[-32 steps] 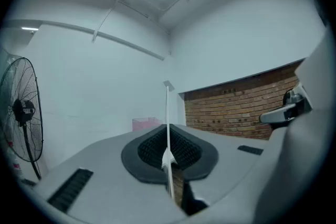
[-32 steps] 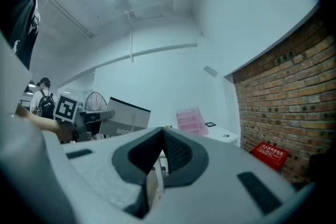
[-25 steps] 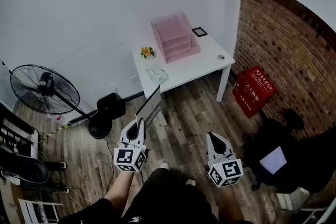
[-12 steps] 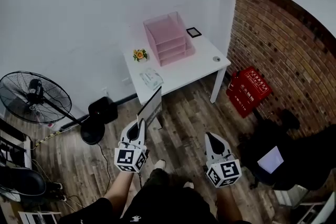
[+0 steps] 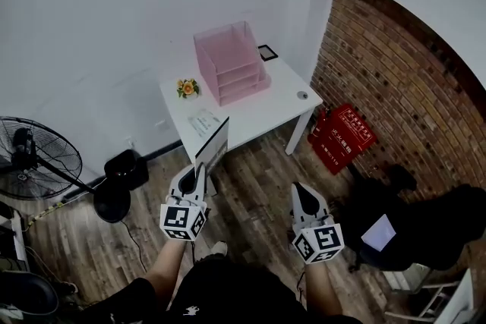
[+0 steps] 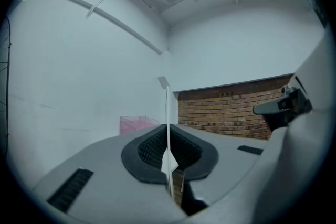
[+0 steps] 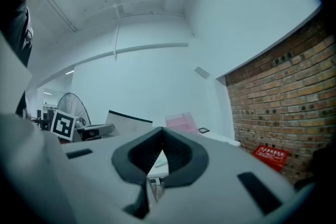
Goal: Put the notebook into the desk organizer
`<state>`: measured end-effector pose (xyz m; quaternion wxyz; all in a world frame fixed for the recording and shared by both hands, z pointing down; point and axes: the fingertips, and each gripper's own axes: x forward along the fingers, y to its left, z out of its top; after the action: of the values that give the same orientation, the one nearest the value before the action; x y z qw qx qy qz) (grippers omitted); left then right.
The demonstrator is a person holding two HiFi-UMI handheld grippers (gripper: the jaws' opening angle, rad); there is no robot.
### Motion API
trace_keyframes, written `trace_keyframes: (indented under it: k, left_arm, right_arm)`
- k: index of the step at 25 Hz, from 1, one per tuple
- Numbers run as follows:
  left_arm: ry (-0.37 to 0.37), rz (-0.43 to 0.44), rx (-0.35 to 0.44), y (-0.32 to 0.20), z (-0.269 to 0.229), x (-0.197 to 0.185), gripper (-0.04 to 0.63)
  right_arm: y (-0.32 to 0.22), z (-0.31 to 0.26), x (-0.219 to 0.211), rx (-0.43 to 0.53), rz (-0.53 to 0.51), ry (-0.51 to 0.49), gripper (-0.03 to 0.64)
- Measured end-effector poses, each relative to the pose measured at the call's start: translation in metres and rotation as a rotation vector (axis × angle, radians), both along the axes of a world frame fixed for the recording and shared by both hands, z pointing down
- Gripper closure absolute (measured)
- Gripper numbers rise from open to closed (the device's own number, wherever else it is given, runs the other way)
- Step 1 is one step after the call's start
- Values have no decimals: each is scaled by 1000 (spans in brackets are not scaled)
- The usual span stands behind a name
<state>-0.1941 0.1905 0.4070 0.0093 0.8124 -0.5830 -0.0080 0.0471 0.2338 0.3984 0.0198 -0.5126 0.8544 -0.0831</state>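
Observation:
A pink desk organizer (image 5: 230,61) stands at the back of a white table (image 5: 254,114) against the wall. My left gripper (image 5: 199,172) is shut on the lower edge of the notebook (image 5: 213,147), which stands upright above it, short of the table's front edge. In the left gripper view the notebook (image 6: 167,123) shows edge-on between the closed pads, with the organizer (image 6: 137,124) far beyond. My right gripper (image 5: 298,191) is shut with nothing in it, level with the left one. From the right gripper view the notebook (image 7: 129,121) and organizer (image 7: 181,122) both show.
On the table are a small flower pot (image 5: 186,88), a white packet (image 5: 202,120), a black frame (image 5: 267,51) and a small round object (image 5: 302,95). A red box (image 5: 342,137) sits by the brick wall. A standing fan (image 5: 36,157) is at left, dark gear (image 5: 425,228) at right.
The table and organizer have shifted left and look nearer as the person moves toward them. Both grippers keep their pose, the left still holding the notebook.

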Motion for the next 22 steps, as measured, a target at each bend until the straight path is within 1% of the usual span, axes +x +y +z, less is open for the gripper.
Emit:
trace_keyframes:
  k: [4, 10, 17, 22]
  left_arm:
    - [3, 36, 2, -28, 0, -21, 584]
    - [12, 78, 7, -64, 1, -51, 584]
    - [28, 119, -4, -88, 8, -86, 584]
    - [43, 125, -20, -95, 17, -100, 584]
  right_arm:
    - [-25, -5, -23, 0, 33, -21, 615]
    - [-54, -4, -51, -6, 76, 5, 615]
    - [-72, -6, -92, -6, 96, 44, 615]
    - [-78, -4, -106, -24, 93, 73, 615]
